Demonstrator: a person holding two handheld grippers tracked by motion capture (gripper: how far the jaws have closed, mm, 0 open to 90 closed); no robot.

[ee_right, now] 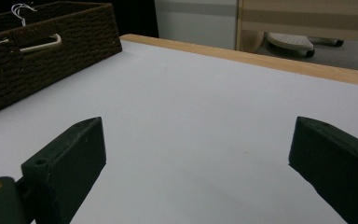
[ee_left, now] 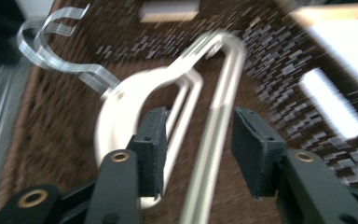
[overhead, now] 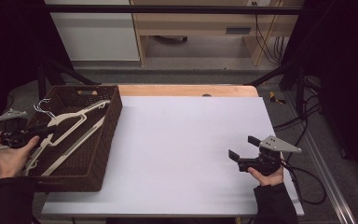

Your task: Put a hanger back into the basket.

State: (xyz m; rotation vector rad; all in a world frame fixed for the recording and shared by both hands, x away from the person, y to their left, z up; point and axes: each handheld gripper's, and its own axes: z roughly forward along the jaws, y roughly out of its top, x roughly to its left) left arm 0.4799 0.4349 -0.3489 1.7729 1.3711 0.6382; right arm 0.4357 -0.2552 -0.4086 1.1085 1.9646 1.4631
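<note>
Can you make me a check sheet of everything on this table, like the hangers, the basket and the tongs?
Surface: white table top, bare; wooden strip at its far edge.
Job's things: pale hangers with metal hooks lie in the dark woven basket at the table's left end.
Clutter: nothing seen.
Tongs: left tongs apart, a hanger bar between them, pads not pressing; right tongs wide open above the table.
Cables: black cable trails from the right tongs.
Surroundings: wooden furniture behind.

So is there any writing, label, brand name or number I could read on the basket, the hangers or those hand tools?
None can be read.
Basket: plain brown weave, no tag seen.
Hangers: plain white, and blurred in the left gripper view.
Left gripper and right gripper: plain black, no lettering visible.
Table: bare white sheet.
</note>
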